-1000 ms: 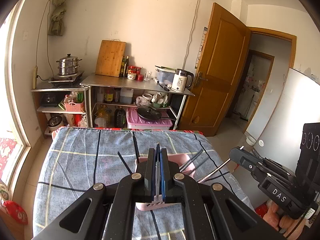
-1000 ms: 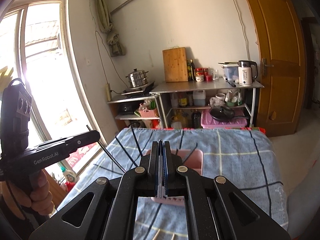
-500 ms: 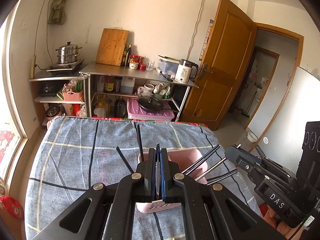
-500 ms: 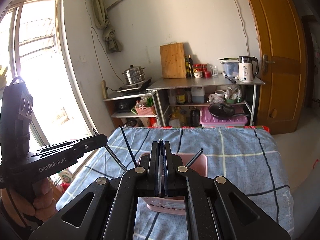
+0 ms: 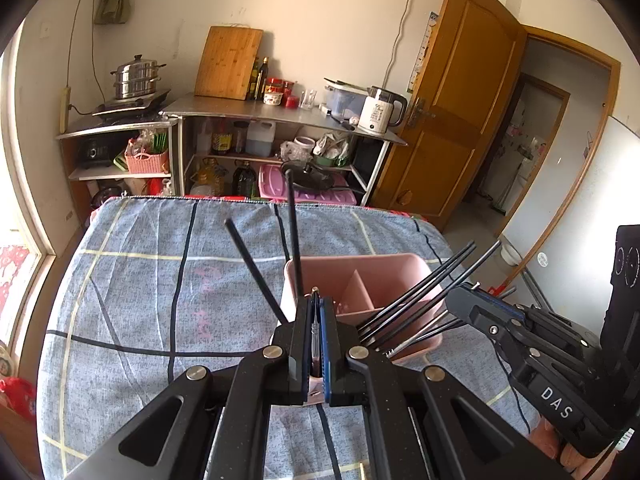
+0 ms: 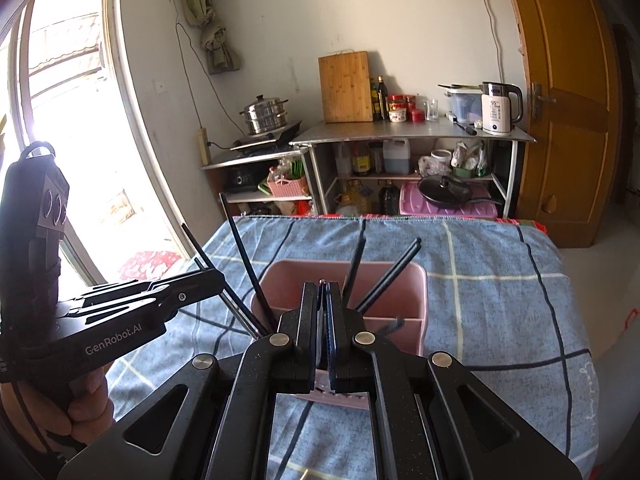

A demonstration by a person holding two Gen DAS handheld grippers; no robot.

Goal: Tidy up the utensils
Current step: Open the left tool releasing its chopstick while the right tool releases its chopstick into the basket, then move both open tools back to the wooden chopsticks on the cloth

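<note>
Near the middle of the bed (image 5: 132,288), on its blue plaid cover, sits the pink utensil caddy (image 5: 360,276), its inside split by dividers into compartments. You hold a tool in each hand, both angled down toward it.

Your left tool (image 5: 318,300) has its jaws closed tight, and the fingers meet in front of the caddy's near left corner. Two black chopsticks (image 5: 294,236) rise past its tip, one nearly upright and one leaning left. You cannot tell from either view whether the pads pinch them or whether they merely stand in the caddy behind.

Your right tool (image 6: 322,292) is also fully closed, poised over the caddy's near rim. Two dark chopsticks (image 6: 388,276) fan out to its right from inside the caddy, and whether the tool grips anything is again unclear. In the left wrist view this tool comes in from the right with a bundle of black chopsticks (image 5: 432,280) slanting across the caddy's right side.

Your left hand (image 6: 86,408) shows around its handle at the left edge of the right wrist view.

Beyond the far end of the bed stand a steel worktop (image 5: 280,112) carrying a wooden cutting board (image 5: 228,62) and a white kettle (image 5: 378,116).
</note>
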